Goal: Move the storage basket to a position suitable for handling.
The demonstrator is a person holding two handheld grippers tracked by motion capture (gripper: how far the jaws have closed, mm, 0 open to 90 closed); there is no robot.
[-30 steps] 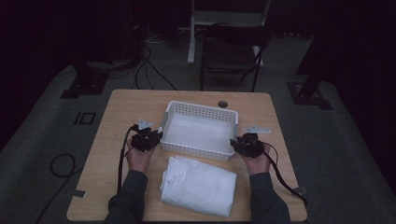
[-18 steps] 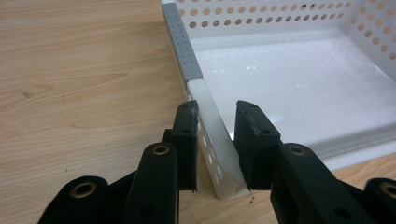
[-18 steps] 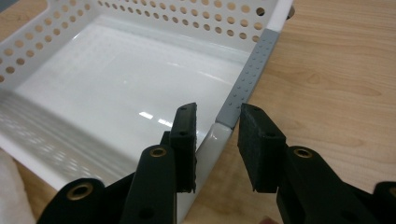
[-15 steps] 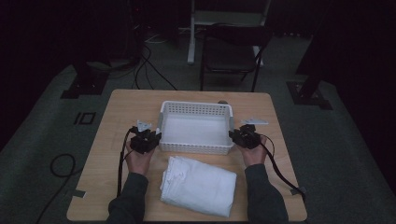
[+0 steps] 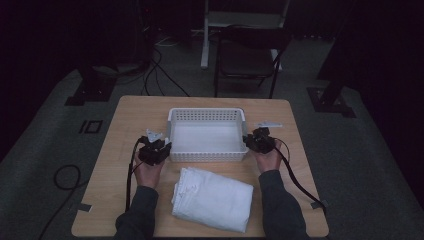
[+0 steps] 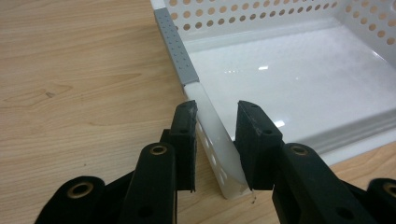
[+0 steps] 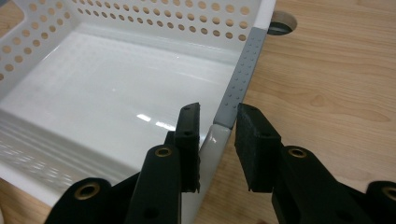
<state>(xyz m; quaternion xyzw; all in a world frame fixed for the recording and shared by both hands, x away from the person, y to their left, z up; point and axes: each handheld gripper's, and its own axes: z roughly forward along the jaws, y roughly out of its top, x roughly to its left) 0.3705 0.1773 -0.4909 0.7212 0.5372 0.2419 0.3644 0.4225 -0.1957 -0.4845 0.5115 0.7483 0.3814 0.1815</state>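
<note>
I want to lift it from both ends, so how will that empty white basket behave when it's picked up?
The basket is probably light: it holds nothing and its walls are thin and full of holes. It looks like moulded plastic, so likely stiff, perhaps flexing slightly. The glossy rim could be slippery; the grey dotted strip beside the right gripper may grip better.

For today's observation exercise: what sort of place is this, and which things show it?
Probably a dim recording studio or lab: a lone wooden table holding a white basket and folded cloth, with cables trailing across the dark floor.
</note>
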